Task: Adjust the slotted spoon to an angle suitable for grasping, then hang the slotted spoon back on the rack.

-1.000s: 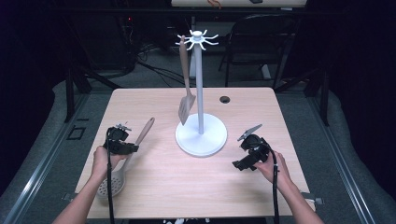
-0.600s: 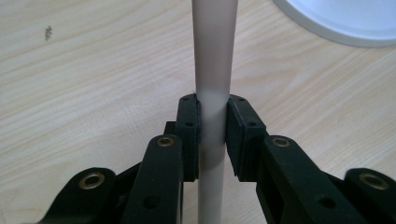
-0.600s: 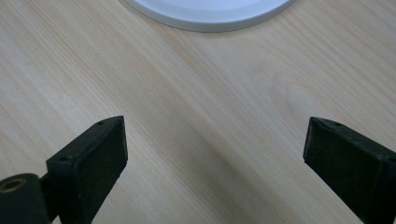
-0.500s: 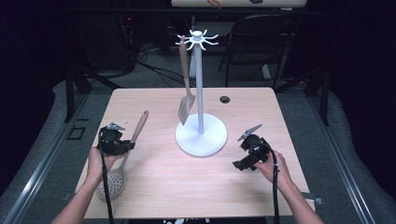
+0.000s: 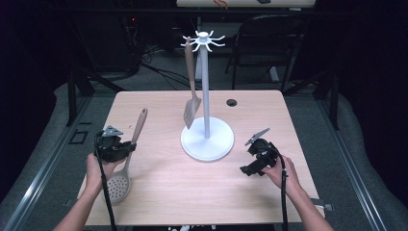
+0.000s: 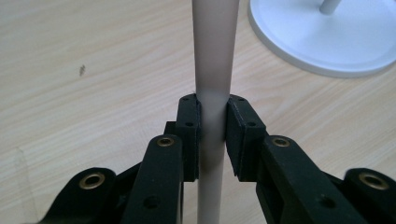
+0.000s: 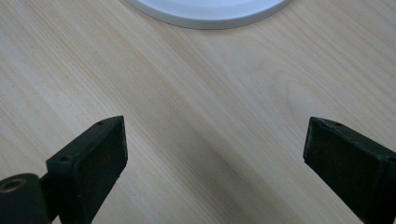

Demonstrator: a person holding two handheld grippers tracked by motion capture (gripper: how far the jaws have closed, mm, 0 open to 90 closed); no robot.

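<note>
A beige slotted spoon (image 5: 126, 163) is tilted at the table's left, handle end raised toward the stand, perforated bowl (image 5: 118, 187) low near the front. My left gripper (image 5: 126, 148) is shut on its handle (image 6: 213, 84); both black pads clamp the round shaft. A white utensil stand (image 5: 206, 96) with hooks at the top rises from its round base (image 5: 207, 139) at the table's middle. A beige slotted turner (image 5: 192, 101) hangs from one hook. My right gripper (image 5: 246, 169) sits at the right, jaws wide open over bare wood (image 7: 215, 154), nothing between them.
The light wooden table (image 5: 159, 202) has a small dark grommet hole (image 5: 232, 102) at the back right of the stand. The stand's base edge (image 7: 205, 11) lies just ahead of the right gripper. Dark floor, cables and a chair (image 5: 269, 38) surround the table.
My left gripper has lifted the spoon's handle and shifted slightly left and toward the front; the spoon now tilts more steeply. The right gripper has stayed where it was.
</note>
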